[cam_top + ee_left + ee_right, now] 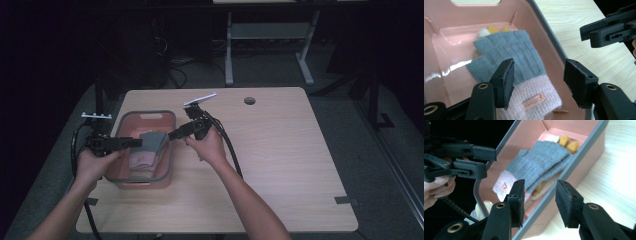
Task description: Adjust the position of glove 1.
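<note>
- A pink bin (169, 150) with a grey rim sits on the left part of the wooden table (280, 160); inside it lies a grey glove (506, 53) with a pink knitted cuff and a small label on the cuff.
- Under the grey glove a second glove (569, 142) shows, its yellow and cream fingertips poking out at the far end of the bin.
- Count: one bin, two gloves, two hand-held grippers, one table.
- The left hand-held gripper (537, 86) hangs over the bin with its jaws apart; the grey glove's cuff lies below and between them, but the pads do not press on it, and it holds nothing.
- The right hand-held gripper (540, 200) is at the bin's right side, jaws apart and empty; the bin's grey rim runs across the gap between them in the right gripper view.
- In the high view the left hand-held gripper (135, 143) and the right hand-held gripper (174, 134) point towards each other across the bin, near but apart.
- Each one trails a black cable; the right one's cable (231, 150) loops over the table beside the forearm.
- The bin's near wall stands between the right hand-held gripper and the gloves.
- The table is pale wood grain with a round cable hole (249, 100) near its far edge and a strip of dark tape (346, 201) at the right front.
- The room is dim; a white-framed desk leg (229, 47) stands on the grey floor beyond the table.
</note>
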The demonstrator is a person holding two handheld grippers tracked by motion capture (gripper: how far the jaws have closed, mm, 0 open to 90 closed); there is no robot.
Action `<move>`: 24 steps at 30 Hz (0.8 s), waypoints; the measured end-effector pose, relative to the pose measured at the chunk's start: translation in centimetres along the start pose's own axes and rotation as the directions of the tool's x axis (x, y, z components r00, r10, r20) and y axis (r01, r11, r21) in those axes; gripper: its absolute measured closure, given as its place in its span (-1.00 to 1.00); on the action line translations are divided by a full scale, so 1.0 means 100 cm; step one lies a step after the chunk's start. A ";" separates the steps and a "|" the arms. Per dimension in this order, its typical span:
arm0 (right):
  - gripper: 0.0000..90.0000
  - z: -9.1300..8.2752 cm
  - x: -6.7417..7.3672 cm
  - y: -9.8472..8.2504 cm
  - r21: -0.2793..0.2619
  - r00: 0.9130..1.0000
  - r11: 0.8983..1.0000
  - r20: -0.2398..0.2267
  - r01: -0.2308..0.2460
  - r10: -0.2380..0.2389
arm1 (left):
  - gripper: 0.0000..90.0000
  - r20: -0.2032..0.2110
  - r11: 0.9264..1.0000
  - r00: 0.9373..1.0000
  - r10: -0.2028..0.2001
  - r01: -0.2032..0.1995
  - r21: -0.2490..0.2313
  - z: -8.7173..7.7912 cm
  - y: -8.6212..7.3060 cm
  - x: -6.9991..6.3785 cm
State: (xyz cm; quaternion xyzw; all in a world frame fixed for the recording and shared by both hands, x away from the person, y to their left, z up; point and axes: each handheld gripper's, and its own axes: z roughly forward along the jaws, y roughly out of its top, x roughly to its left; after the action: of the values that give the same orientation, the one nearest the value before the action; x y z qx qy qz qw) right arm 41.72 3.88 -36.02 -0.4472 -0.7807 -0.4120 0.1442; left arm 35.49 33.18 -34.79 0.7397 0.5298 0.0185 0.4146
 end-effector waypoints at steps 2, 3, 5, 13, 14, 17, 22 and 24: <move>0.26 -0.003 -0.001 -0.001 -0.005 1.000 1.000 0.002 0.006 -0.006 | -0.11 0.011 1.000 1.000 -0.005 0.005 -0.014 0.001 0.001 -0.002; 0.25 -0.005 -0.001 -0.001 -0.002 1.000 1.000 0.002 0.007 -0.007 | -0.13 0.012 1.000 1.000 0.001 -0.001 -0.013 0.002 0.001 -0.003; 0.22 -0.008 -0.002 -0.002 -0.010 1.000 1.000 -0.002 0.007 -0.007 | -0.17 0.016 1.000 1.000 0.007 -0.007 -0.014 0.003 0.002 -0.006; 0.12 -0.018 -0.009 -0.007 -0.024 1.000 1.000 -0.008 0.007 -0.007 | -0.28 0.035 0.999 0.999 0.028 -0.027 -0.028 0.006 0.004 -0.017; 0.12 -0.020 -0.011 -0.008 -0.024 1.000 1.000 -0.006 0.005 -0.005 | -0.29 0.038 0.999 0.999 0.030 -0.029 -0.026 0.007 0.004 -0.019; 0.10 -0.024 -0.015 -0.009 -0.033 1.000 0.999 -0.009 0.005 -0.006 | -0.32 0.048 0.999 0.998 0.035 -0.034 -0.027 0.009 0.006 -0.023; 0.07 -0.033 -0.022 -0.012 -0.039 1.000 0.999 -0.013 -0.007 0.007 | -0.36 0.070 0.999 0.997 0.042 -0.039 -0.036 0.013 0.010 -0.032; 0.06 -0.036 -0.024 -0.013 -0.045 1.000 0.999 -0.017 -0.010 0.010 | -0.37 0.071 0.998 0.997 0.044 -0.042 -0.037 0.016 0.011 -0.034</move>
State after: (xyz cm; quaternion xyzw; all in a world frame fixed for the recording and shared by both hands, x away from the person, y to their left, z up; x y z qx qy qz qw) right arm 41.47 -0.64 -35.95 -0.4507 -0.7677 -0.4326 0.1427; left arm 35.60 29.38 -33.70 0.7436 0.4981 0.0104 0.4460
